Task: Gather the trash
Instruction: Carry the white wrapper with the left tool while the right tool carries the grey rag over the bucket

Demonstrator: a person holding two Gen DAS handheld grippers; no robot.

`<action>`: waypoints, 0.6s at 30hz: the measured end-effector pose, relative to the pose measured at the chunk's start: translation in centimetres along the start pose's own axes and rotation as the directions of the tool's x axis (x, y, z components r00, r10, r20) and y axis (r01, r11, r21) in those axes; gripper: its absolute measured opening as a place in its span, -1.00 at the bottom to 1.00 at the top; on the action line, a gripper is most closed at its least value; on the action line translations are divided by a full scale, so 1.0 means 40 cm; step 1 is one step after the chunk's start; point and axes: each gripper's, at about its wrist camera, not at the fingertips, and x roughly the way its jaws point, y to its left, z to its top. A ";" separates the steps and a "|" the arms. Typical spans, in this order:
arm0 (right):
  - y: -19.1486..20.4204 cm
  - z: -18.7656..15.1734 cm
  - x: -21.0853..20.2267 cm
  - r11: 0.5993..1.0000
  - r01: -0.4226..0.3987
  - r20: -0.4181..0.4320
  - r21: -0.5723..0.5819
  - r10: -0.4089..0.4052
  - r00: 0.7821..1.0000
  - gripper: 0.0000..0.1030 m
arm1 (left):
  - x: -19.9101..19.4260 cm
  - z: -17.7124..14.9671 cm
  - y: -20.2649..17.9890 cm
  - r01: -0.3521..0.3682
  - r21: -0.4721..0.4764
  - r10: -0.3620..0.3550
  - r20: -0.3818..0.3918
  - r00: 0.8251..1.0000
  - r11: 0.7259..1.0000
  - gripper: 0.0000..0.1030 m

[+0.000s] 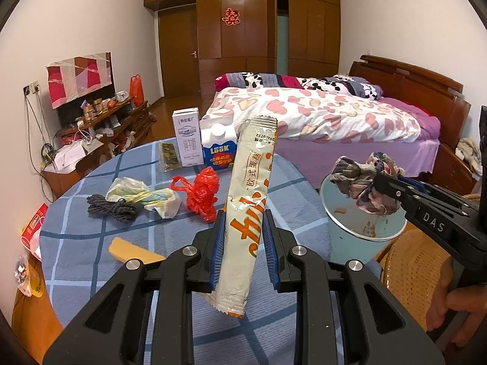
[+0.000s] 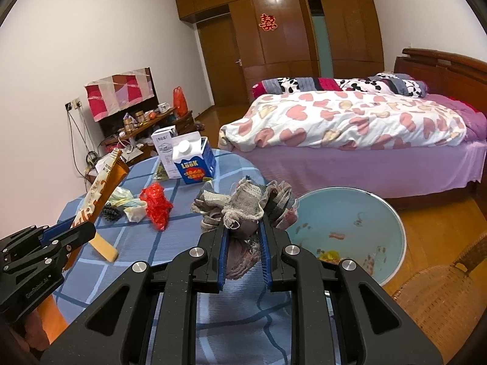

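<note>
Bedroom setting: a bed (image 2: pixel 350 124) stands behind a round counter (image 1: pixel 91 243) under a blue checked cloth, with a pale blue bin (image 2: pixel 392 228) on the floor just beside it. My left gripper (image 1: pixel 245 234) has its fingers (image 1: pixel 219 243) pinching a long cream snack wrapper (image 1: pixel 252 188), held upright above the counter. My right gripper (image 2: pixel 243 243) has its fingers (image 2: pixel 223 252) clamped on a crumpled fabric wad (image 2: pixel 243 203), which in the left view hangs at the bin's near rim. Uncollected on the counter: a red plastic bag (image 1: pixel 202 194), a pale crumpled bag (image 1: pixel 143 196), a dark cord bundle (image 1: pixel 111 210) and two cartons. I judge the step in hand to be the drop. To do it well, I would bring each load fully over the bin's mouth before releasing, the right first, since the light wrapper could drift onto the rim or floor.
</note>
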 end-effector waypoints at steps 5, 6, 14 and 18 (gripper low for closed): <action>-0.022 0.001 -0.011 1.000 0.012 0.006 0.015 -0.012 1.000 -0.63 | 0.006 0.008 -0.018 0.010 0.008 -0.010 0.001 1.000 1.000 -0.53; -0.028 0.002 -0.013 1.000 0.015 0.007 0.019 -0.015 1.000 -0.63 | 0.007 0.010 -0.024 0.015 0.010 -0.015 0.001 1.000 1.000 -0.54; -0.060 0.004 -0.027 0.998 0.043 0.015 0.039 -0.043 0.999 -0.63 | 0.014 0.022 -0.057 0.041 0.031 -0.041 0.003 0.999 0.999 -0.53; -0.076 0.007 -0.033 0.997 0.053 0.020 0.049 -0.054 0.998 -0.63 | 0.017 0.026 -0.077 0.053 0.044 -0.054 0.006 0.999 0.998 -0.53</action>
